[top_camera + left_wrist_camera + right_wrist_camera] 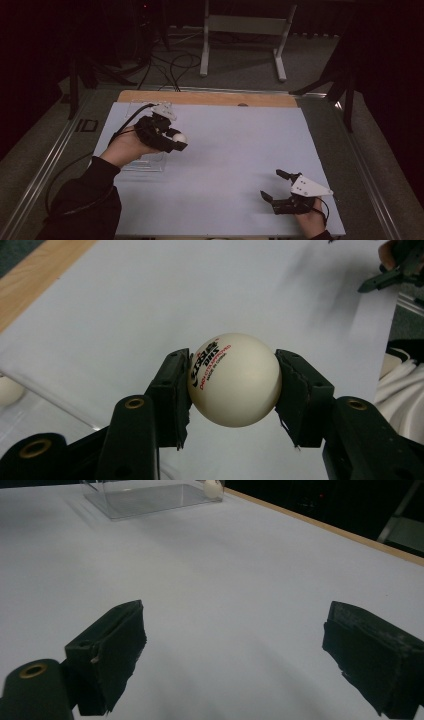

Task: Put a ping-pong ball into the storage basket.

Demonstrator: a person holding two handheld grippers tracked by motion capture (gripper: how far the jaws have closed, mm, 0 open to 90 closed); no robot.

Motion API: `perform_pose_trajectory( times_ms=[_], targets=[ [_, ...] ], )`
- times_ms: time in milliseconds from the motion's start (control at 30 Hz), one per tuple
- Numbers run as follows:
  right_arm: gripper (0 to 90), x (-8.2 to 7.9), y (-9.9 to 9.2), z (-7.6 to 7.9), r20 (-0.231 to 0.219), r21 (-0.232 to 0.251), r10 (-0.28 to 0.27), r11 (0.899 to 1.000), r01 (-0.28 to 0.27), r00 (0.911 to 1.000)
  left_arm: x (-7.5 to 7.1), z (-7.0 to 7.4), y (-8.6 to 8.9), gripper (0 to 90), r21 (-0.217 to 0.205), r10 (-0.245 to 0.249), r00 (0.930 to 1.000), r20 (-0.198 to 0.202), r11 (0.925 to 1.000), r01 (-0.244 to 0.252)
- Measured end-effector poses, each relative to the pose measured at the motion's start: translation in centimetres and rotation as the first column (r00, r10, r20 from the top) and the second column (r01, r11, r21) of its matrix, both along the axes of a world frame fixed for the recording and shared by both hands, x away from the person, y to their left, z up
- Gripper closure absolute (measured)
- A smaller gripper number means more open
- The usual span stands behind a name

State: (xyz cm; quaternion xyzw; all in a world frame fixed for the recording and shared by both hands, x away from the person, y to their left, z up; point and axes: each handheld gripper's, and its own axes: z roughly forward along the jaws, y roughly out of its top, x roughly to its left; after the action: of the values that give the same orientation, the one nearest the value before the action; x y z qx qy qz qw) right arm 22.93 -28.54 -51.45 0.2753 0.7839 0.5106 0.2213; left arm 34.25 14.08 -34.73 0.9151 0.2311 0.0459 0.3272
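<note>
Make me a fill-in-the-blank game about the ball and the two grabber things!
1. The left hand-held gripper is shut on a white ____.
2. The right hand-held gripper has its jaws ____, with nothing between them.
3. The table is covered by a white sheet, and a clear ____ sits on it near the left hand-held gripper.
4. The red and black print on the ball faces the ____ gripper view's camera.

Missing words: ball; open; box; left

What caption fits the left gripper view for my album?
Left gripper pinches a white ping-pong ball above the white table.
</note>
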Motion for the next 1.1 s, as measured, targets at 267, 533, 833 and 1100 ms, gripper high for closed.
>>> perform_pose_trajectory(
  times_ms=[267,533,833,1100],
  targets=[
    [10.0,0.0,0.0,0.0,-0.001,0.000,0.000,1.000,0.000,1.0000,0.3,0.3,1.1,52.2,-0.008,0.051,0.9986,0.010,0.9987,-0.051],
    [10.0,0.0,0.0,0.0,-0.002,-0.003,0.000,1.000,0.000,1.0000,0.6,0.5,2.1,52.2,-0.003,0.125,0.9911,0.046,0.9922,-0.125],
    [10.0,0.0,0.0,0.0,-0.004,-0.004,-0.001,1.000,0.001,1.0000,1.0,0.9,3.3,52.2,-0.035,0.255,0.9638,0.079,0.9669,-0.253],
    [10.0,0.1,0.0,-0.1,-0.007,-0.003,0.001,1.000,-0.001,1.0000,1.2,0.6,3.8,52.2,-0.029,0.363,0.9243,0.118,0.9316,-0.362]
  ],
)
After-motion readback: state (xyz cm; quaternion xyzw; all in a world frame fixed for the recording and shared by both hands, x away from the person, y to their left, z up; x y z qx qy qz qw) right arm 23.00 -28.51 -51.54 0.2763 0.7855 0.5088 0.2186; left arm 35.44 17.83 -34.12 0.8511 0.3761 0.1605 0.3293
